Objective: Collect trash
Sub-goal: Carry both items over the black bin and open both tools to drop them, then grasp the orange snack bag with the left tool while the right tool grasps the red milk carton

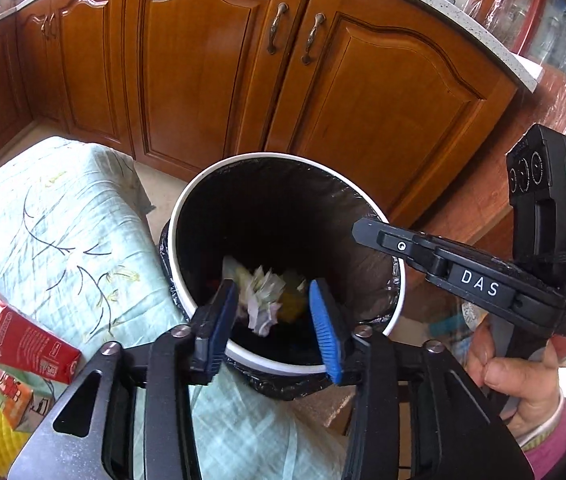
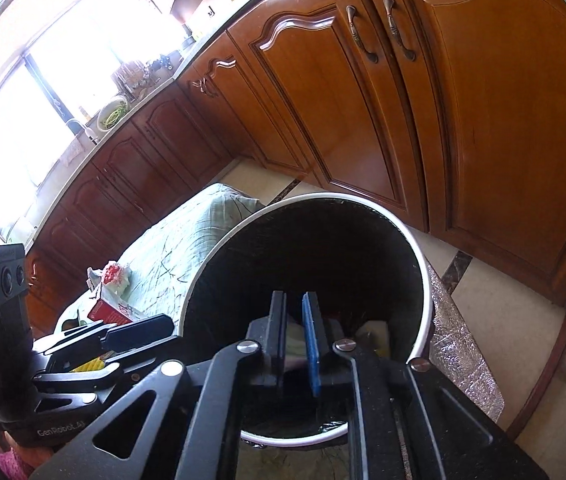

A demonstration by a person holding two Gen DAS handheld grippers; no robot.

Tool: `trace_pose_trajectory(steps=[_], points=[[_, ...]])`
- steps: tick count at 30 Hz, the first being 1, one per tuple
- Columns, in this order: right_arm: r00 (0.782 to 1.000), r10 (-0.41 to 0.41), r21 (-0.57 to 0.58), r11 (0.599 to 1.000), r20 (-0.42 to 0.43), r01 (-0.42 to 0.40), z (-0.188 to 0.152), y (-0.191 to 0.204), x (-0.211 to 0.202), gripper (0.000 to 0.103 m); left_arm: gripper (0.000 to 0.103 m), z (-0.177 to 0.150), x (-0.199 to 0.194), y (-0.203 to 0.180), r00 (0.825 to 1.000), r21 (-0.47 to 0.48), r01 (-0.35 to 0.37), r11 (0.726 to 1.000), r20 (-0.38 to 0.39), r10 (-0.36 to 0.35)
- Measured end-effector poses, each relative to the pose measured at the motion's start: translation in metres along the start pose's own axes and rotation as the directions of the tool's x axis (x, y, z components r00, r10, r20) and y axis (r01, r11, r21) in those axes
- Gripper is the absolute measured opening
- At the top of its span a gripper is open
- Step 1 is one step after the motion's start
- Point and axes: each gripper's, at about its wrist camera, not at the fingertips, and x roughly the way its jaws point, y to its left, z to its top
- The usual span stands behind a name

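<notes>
Both grippers hang over the white trash bin [image 1: 187, 216] with its black liner. Left gripper [image 1: 273, 312] has its jaws apart, nothing pinched, and crumpled paper [image 1: 261, 298] sits down inside the bin. Right gripper [image 2: 294, 340] is open just a crack, empty. A red carton [image 1: 31, 344] lies on the green tablecloth [image 1: 63, 208] beside the bin.

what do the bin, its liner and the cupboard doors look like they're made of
Bin: looks like smooth white plastic, judging by its even, glossy rim.
Liner: thin black plastic film, crinkled and shiny, folded over the rim.
Cupboard doors: wood or wood veneer, visible grain under glossy varnish, with window glare on the panels.
</notes>
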Motion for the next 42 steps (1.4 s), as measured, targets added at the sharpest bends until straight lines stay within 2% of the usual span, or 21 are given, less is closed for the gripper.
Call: trace_pose_trajectory(steps=[3, 5, 9, 11, 14, 23, 30, 35, 42], points=[[1.0, -0.002, 0.013, 1.0, 0.018, 0.002, -0.004, -0.002, -0.007, 0.024, 0.043, -0.006, -0.007, 0.004, 1.0, -0.021, 0.007, 1.0, 0.01, -0.007], [0.999, 0.001, 0.023, 1.0, 0.034, -0.002, -0.009, -0.001, -0.013, 0.04, 0.044, -0.013, -0.014, 0.009, 1.0, -0.043, 0.015, 0.999, 0.02, -0.014], [0.998, 0.02, 0.034, 0.999, 0.066, -0.022, -0.021, 0.004, -0.022, 0.059, 0.046, -0.036, -0.035, 0.022, 0.999, -0.087, 0.019, 0.996, 0.047, -0.014], [0.995, 0.028, 0.031, 0.999, 0.092, -0.031, -0.028, 0.011, -0.028, 0.076, 0.047, -0.048, -0.045, 0.028, 0.998, -0.098, 0.012, 0.995, 0.058, -0.007], [0.991, 0.041, 0.025, 0.999, 0.128, -0.044, -0.042, 0.023, -0.036, 0.088, 0.055, -0.064, -0.06, 0.035, 0.997, -0.106, -0.006, 0.994, 0.077, 0.014], [0.987, 0.09, -0.018, 0.996, 0.131, -0.089, -0.079, 0.067, -0.042, 0.091, 0.059, -0.112, -0.107, 0.067, 0.987, -0.202, -0.059, 0.978, 0.132, 0.087], [0.987, 0.121, -0.061, 0.991, 0.102, -0.115, -0.103, 0.1, -0.036, 0.091, 0.06, -0.145, -0.135, 0.1, 0.977, -0.292, -0.11, 0.95, 0.144, 0.157], [0.988, 0.139, -0.087, 0.987, 0.072, -0.133, -0.11, 0.118, -0.028, 0.091, 0.06, -0.164, -0.148, 0.121, 0.972, -0.347, -0.128, 0.929, 0.143, 0.188], [0.988, 0.147, -0.144, 0.98, 0.046, -0.139, -0.114, 0.14, -0.013, 0.091, 0.06, -0.18, -0.168, 0.141, 0.956, -0.403, -0.162, 0.901, 0.163, 0.244]])
